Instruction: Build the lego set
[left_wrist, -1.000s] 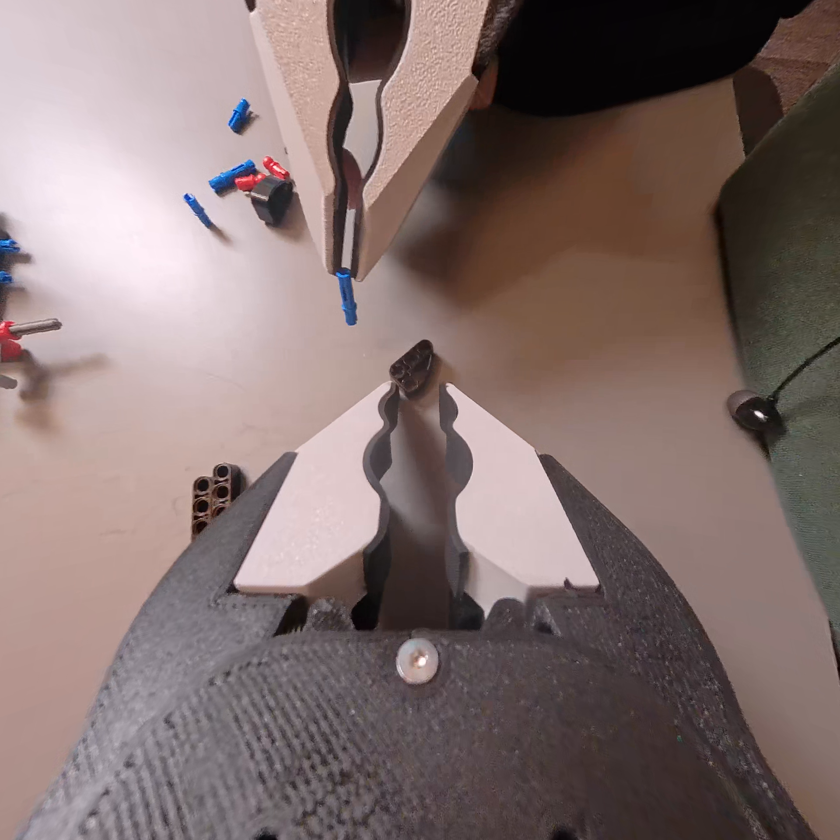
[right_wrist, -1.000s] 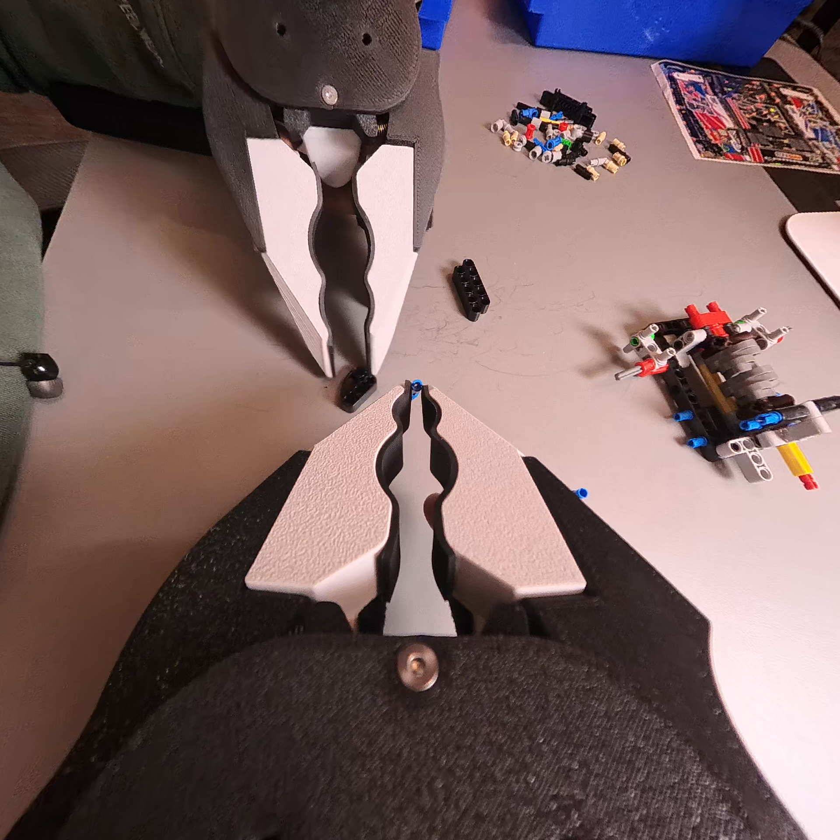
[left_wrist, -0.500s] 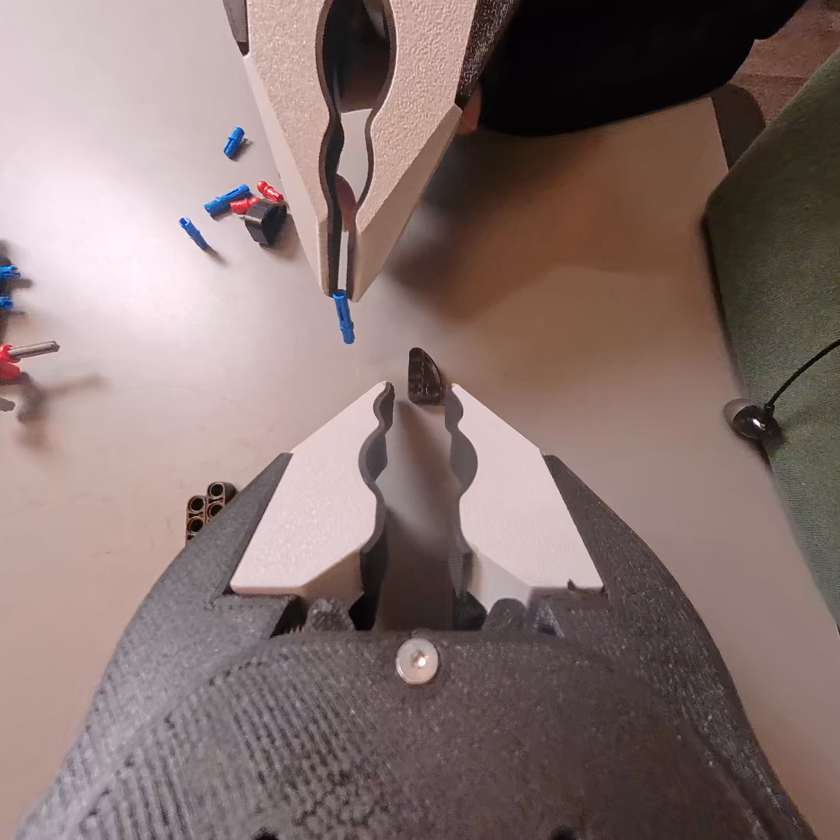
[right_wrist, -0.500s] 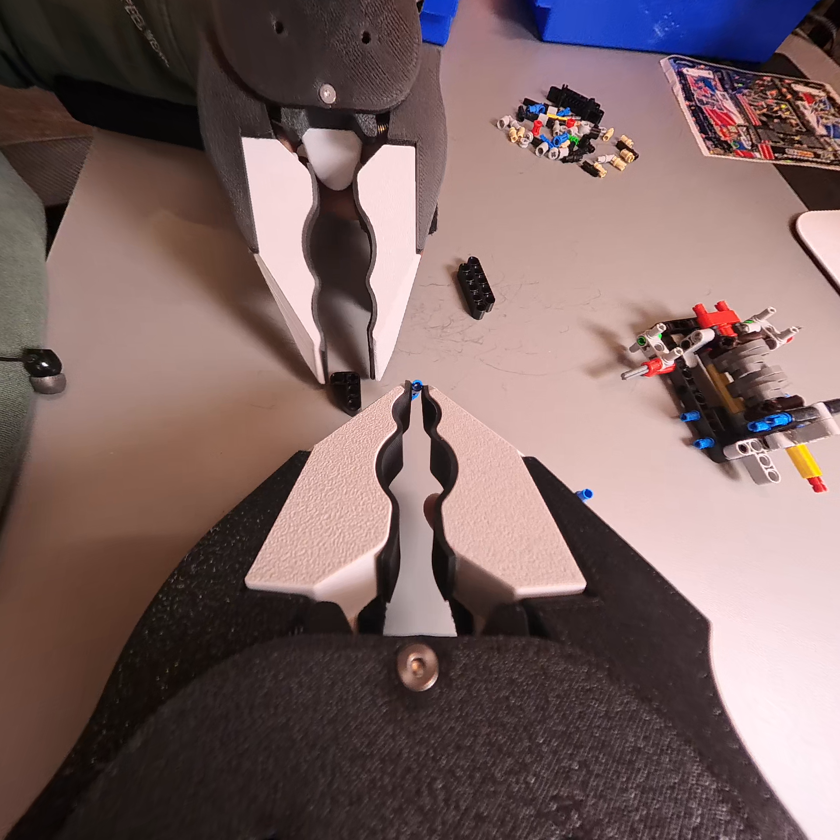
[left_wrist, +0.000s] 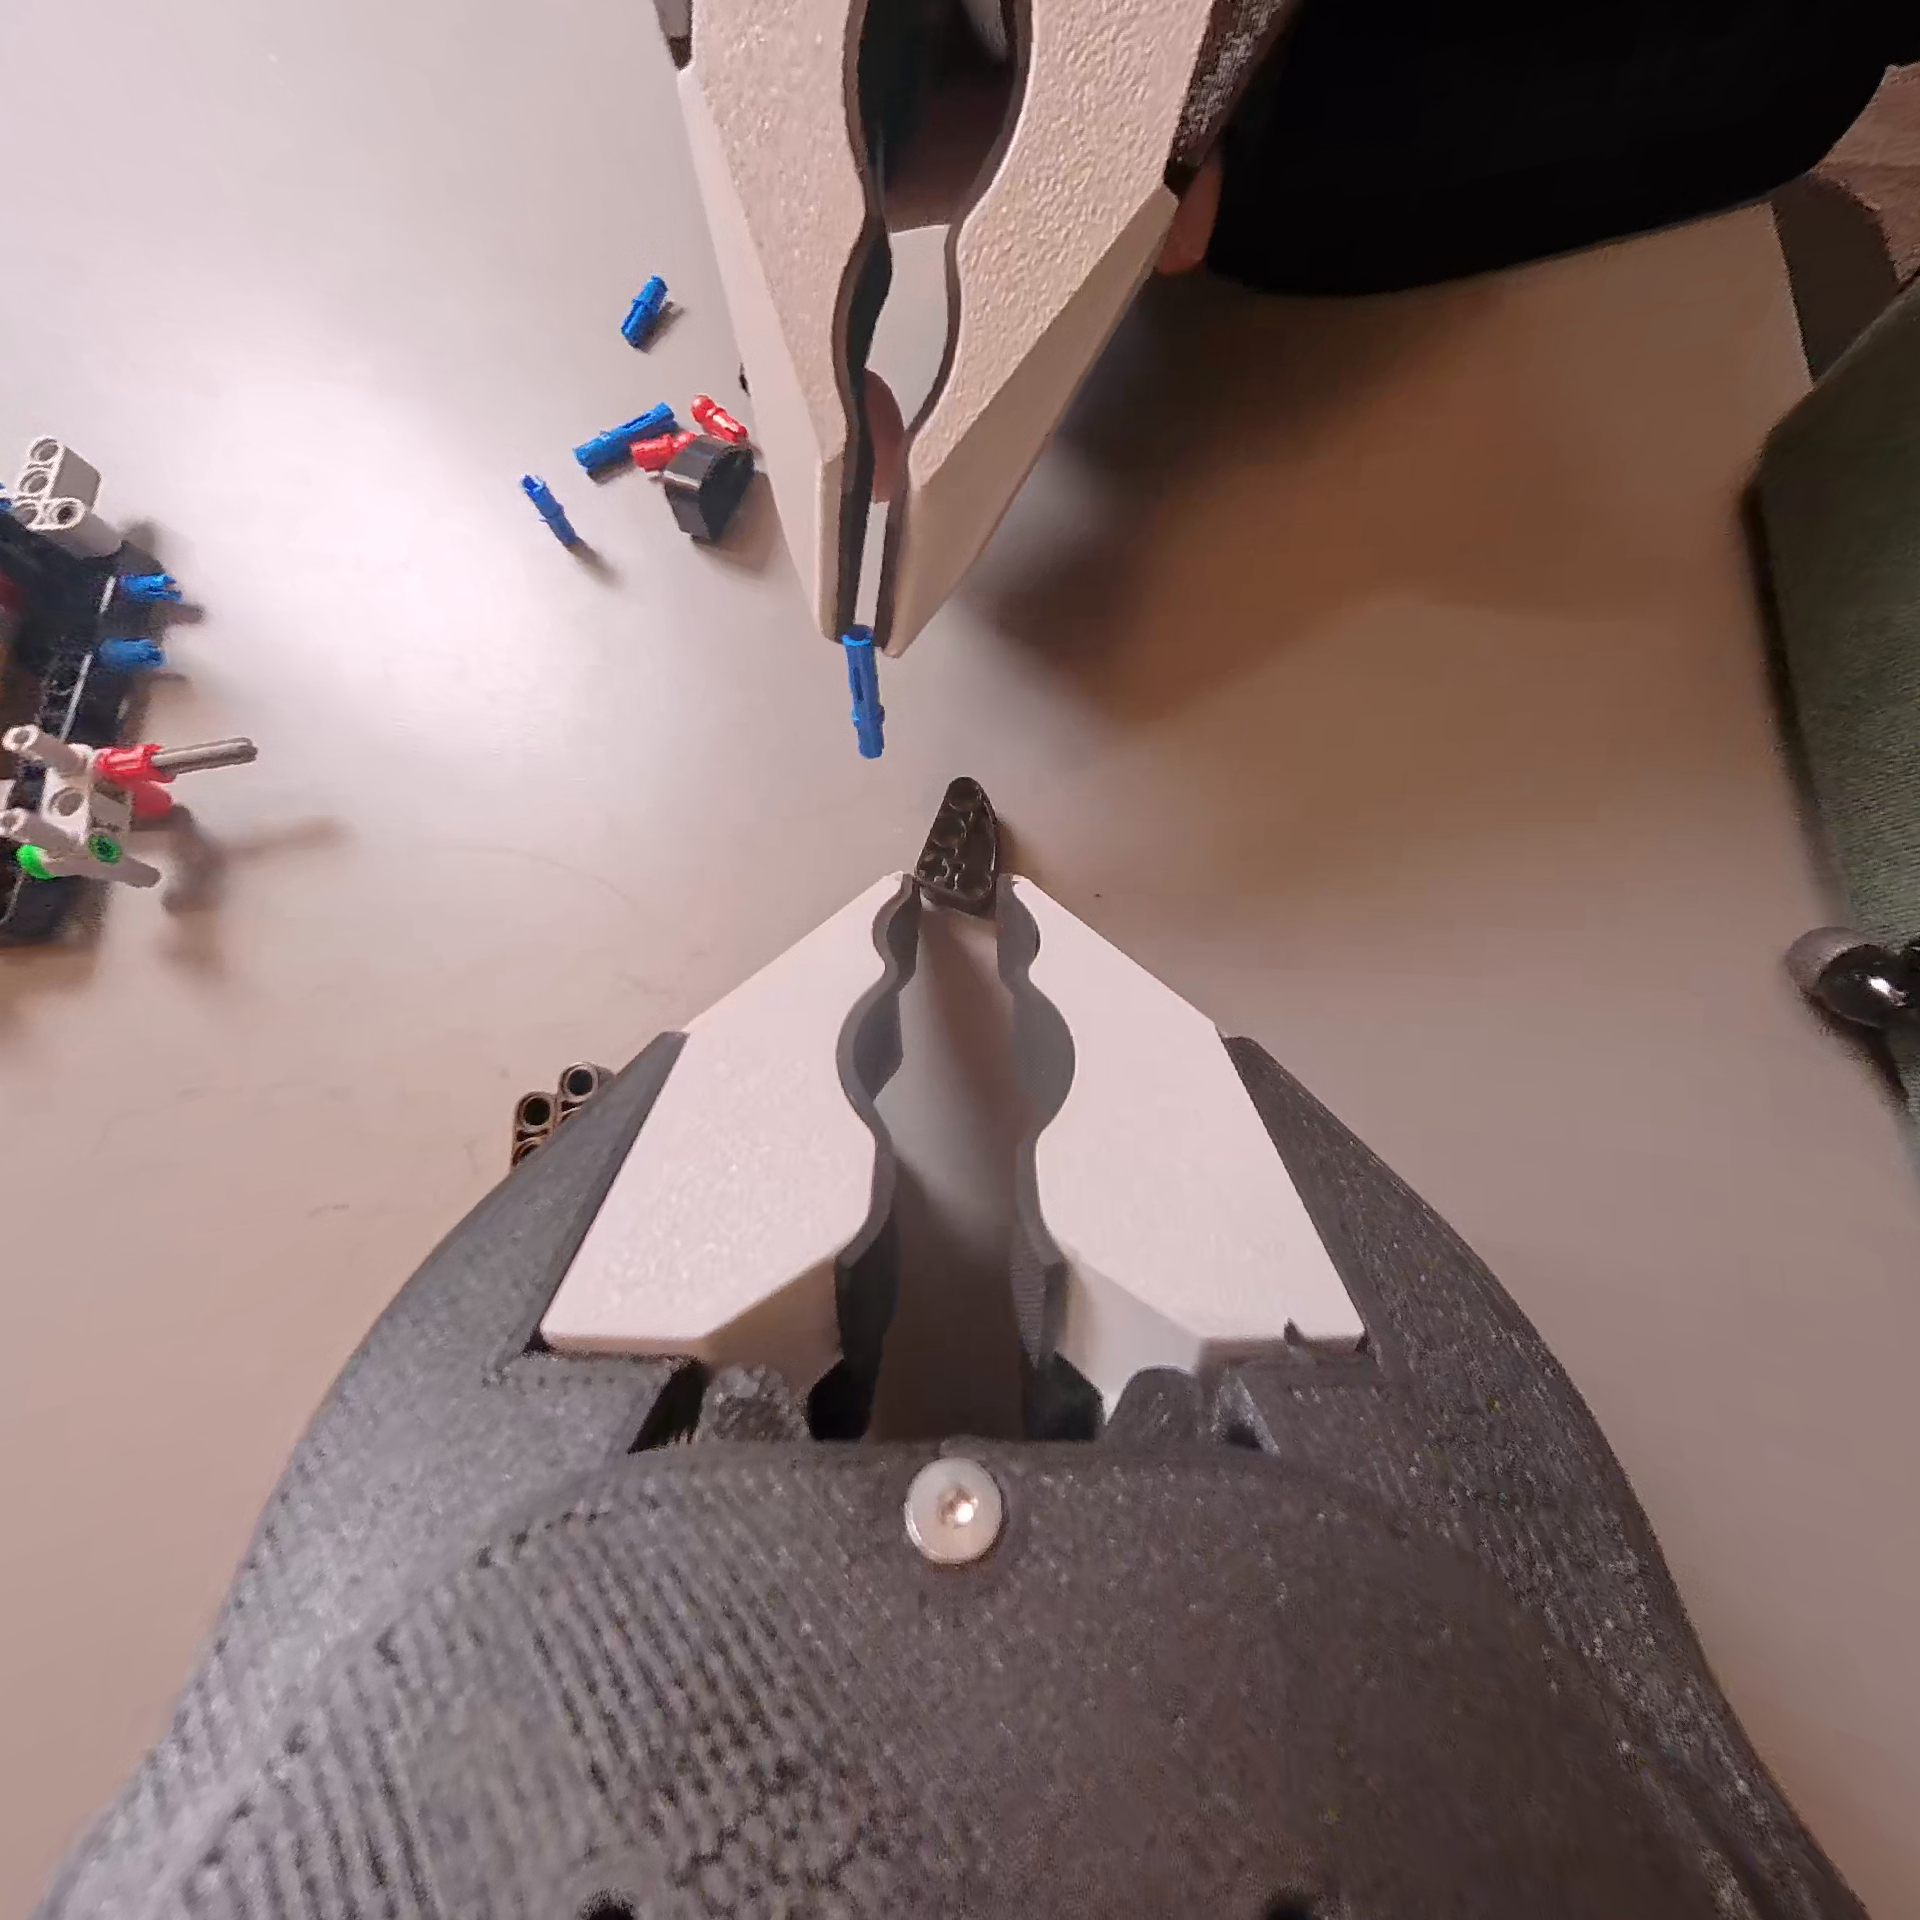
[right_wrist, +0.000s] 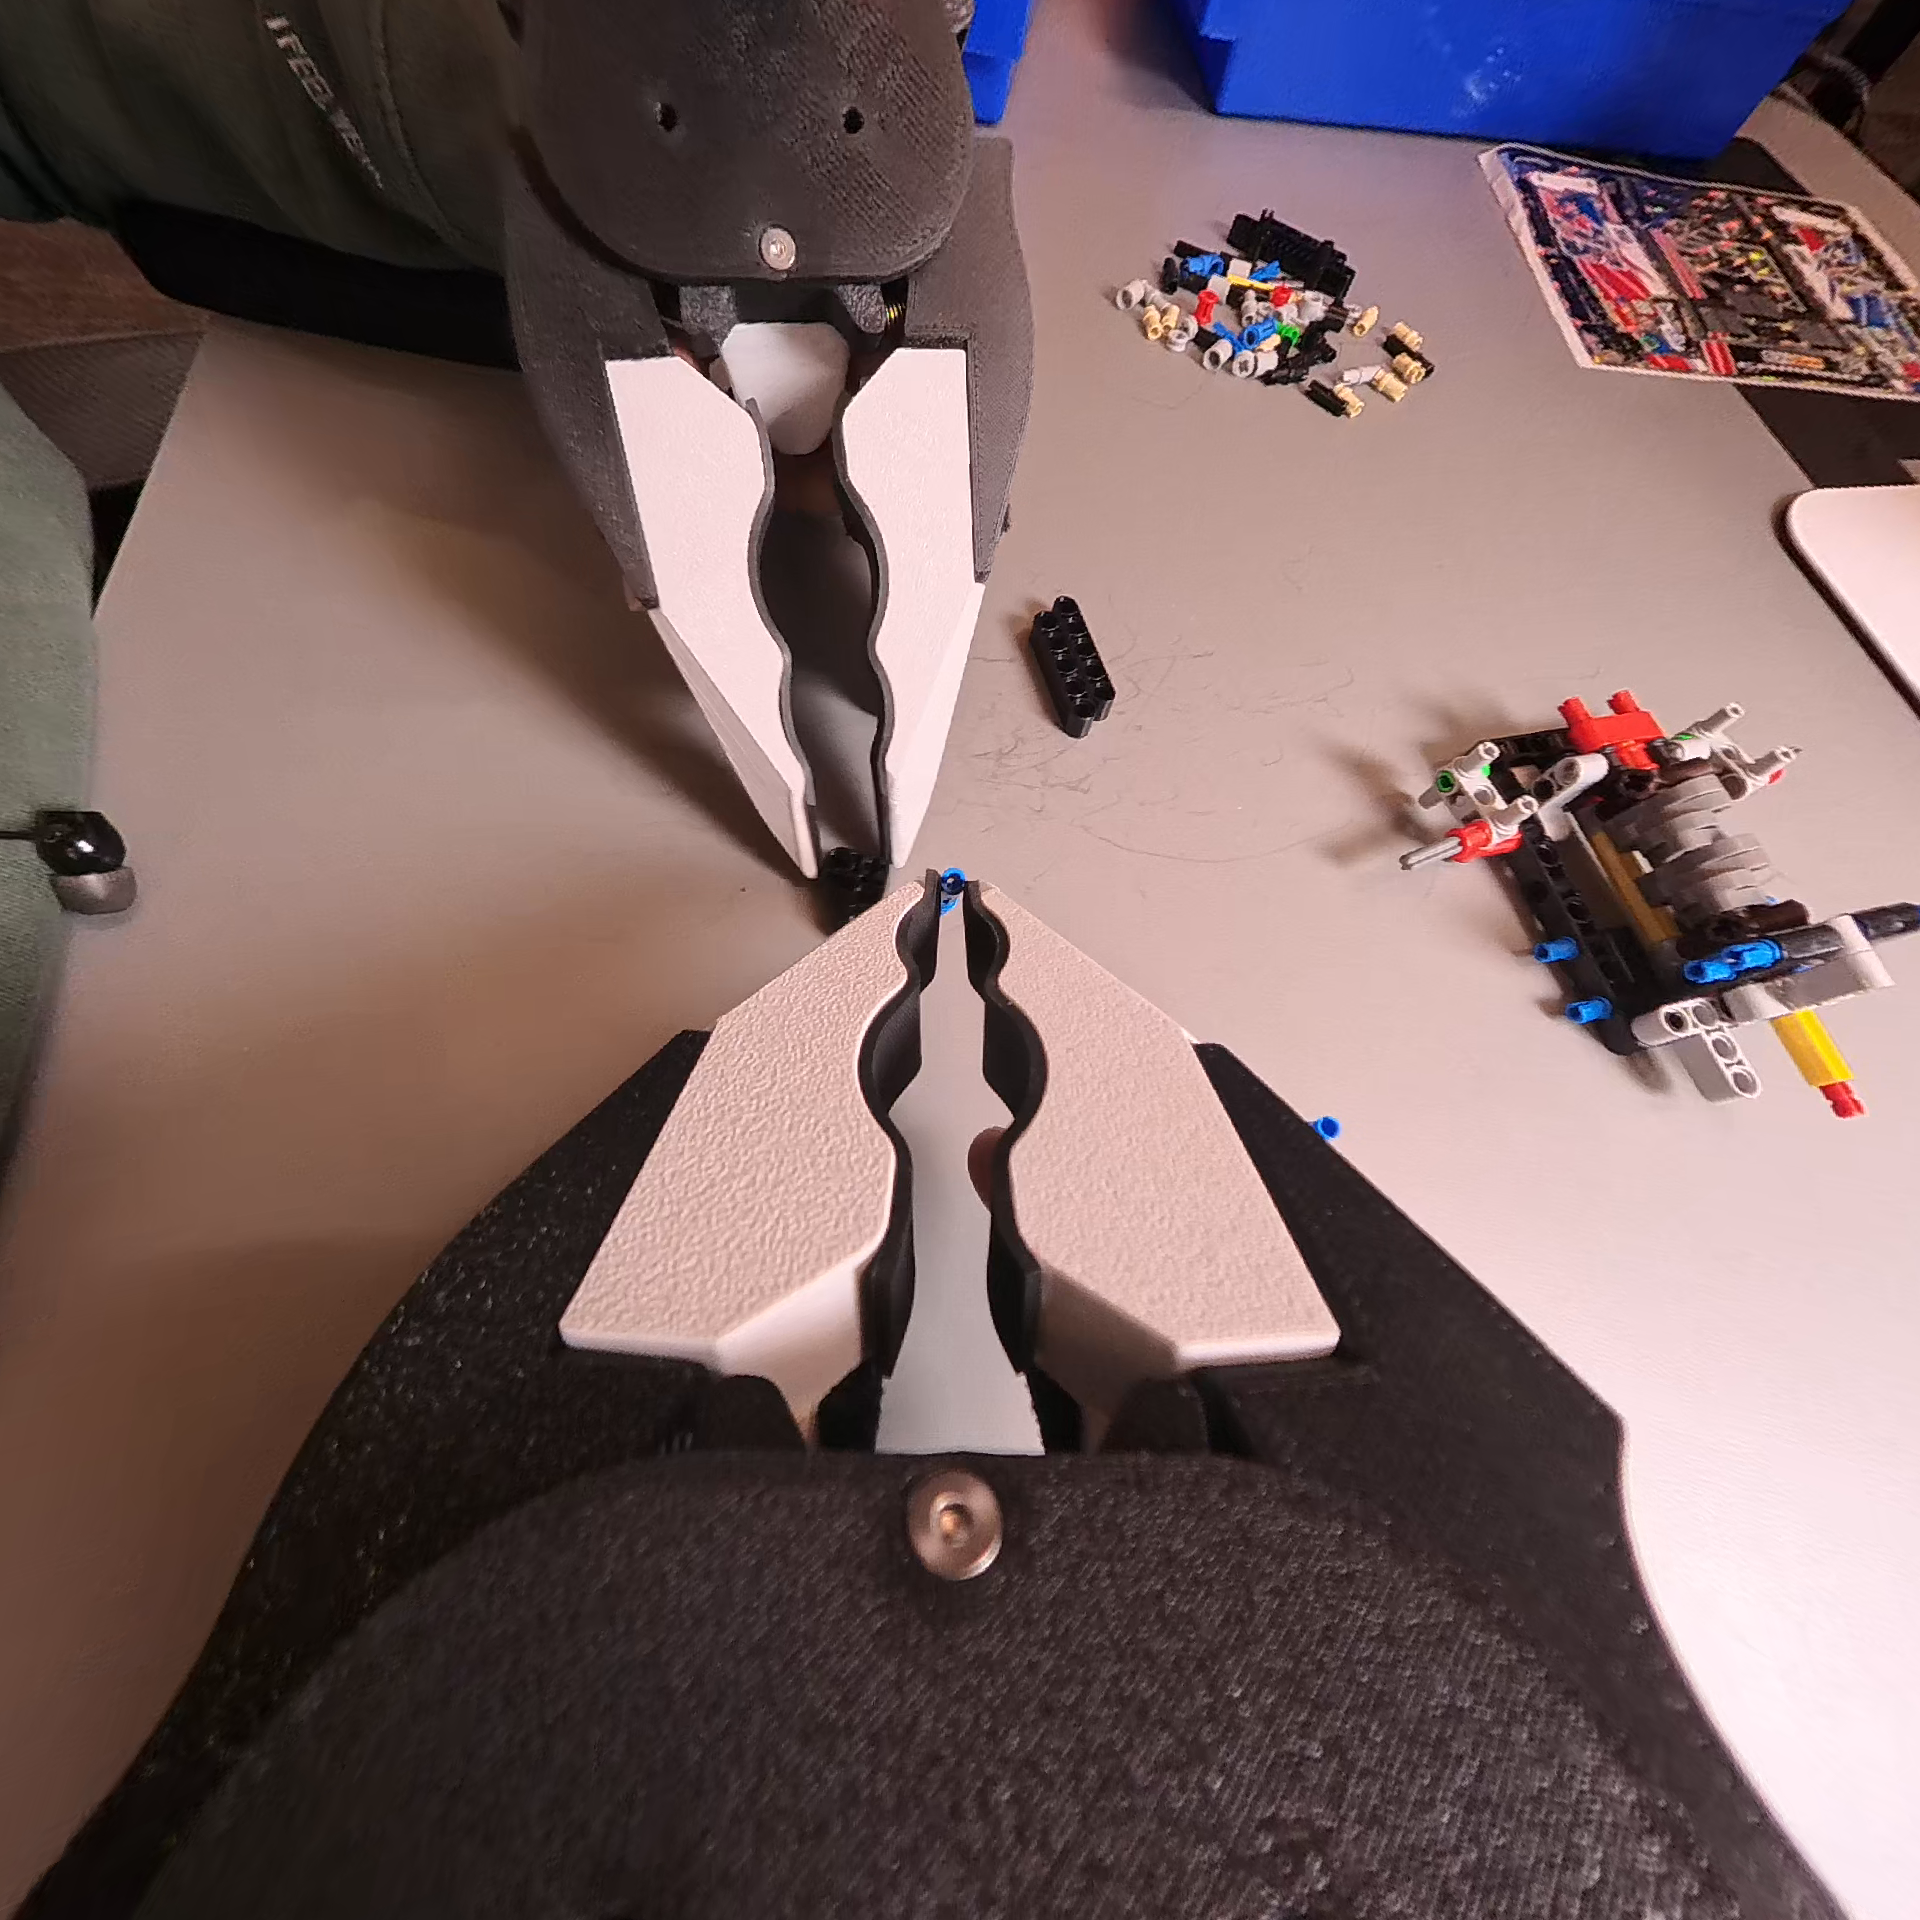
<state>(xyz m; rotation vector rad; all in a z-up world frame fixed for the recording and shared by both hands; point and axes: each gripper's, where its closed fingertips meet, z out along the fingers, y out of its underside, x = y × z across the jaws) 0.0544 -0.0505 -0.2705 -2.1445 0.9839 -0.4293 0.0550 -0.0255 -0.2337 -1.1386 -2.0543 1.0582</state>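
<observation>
The black piece (left_wrist: 958, 854) stood on the counter (left_wrist: 1351, 790), pinched at its base between the tips of the left hand-held gripper (left_wrist: 956, 896), which looked clenched on it. Just beyond, the right hand-held gripper (left_wrist: 864, 636) was clamped on a blue pin (left_wrist: 863, 690) pointing at the piece, near but apart. The step in hand seemed to be pinning the two; next, the pin's tip needed lining up with a hole and pushing straight in. The half-built model (right_wrist: 1662, 904) lay well apart, with a black beam (right_wrist: 1072, 665) and loose parts (right_wrist: 1273, 312) farther off. Open counter lay around the two hand-held grippers; the edge lay beside a green sleeve (left_wrist: 1849, 623).
</observation>
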